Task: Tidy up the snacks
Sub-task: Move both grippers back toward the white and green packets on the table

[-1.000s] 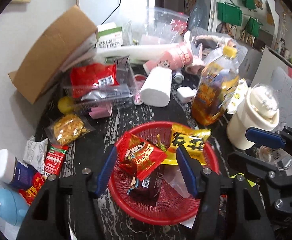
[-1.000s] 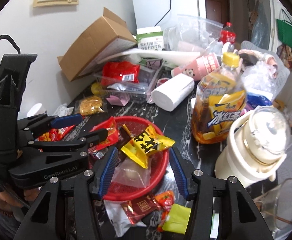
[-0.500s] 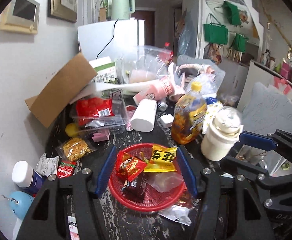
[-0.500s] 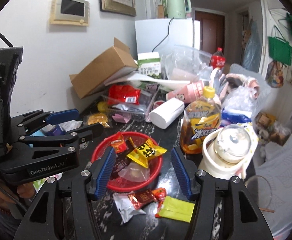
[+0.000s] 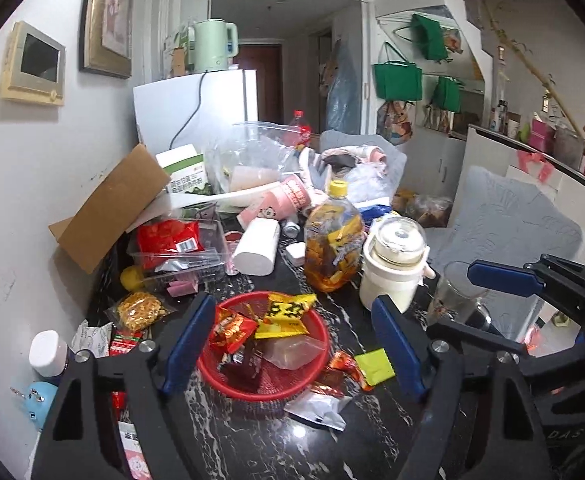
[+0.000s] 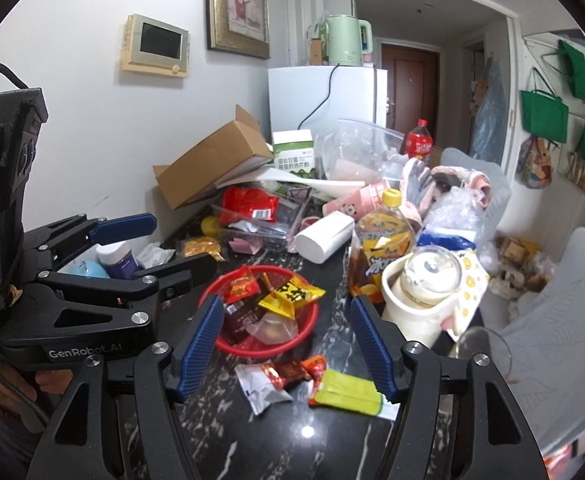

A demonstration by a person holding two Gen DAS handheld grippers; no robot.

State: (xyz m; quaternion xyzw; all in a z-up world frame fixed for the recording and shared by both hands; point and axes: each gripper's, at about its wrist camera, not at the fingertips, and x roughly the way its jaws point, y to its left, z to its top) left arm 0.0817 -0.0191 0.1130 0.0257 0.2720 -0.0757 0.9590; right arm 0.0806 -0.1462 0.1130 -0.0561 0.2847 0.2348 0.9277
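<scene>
A red mesh basket [image 5: 252, 394] [image 6: 228, 346] on the black marble table holds a red snack packet [image 5: 232, 328], a yellow packet [image 5: 286, 314], a clear bag [image 5: 292, 354] and a dark bar. In front of it lie a lime-green packet [image 6: 348, 394], a red-orange candy [image 6: 292, 370] and a silver-white packet [image 6: 260, 390]. My left gripper [image 5: 292, 300] hangs above and short of the basket, its jaws opening with nothing between them. My right gripper [image 6: 285, 300] hovers over the loose packets, jaws also opening and empty. The two grippers sit side by side.
Behind the basket stand a tea bottle [image 5: 332, 248], a white jar with a glass lid [image 5: 396, 272] and a drinking glass [image 5: 456, 300]. A paper roll [image 5: 256, 248], a clear box holding a red bag [image 5: 172, 240], a cardboard box [image 5: 108, 208] and a bag of nuts [image 5: 138, 312] crowd the left.
Both grippers have pulled back and up from the basket, which now looks smaller and farther. Both pairs of jaws stand wider apart than before.
</scene>
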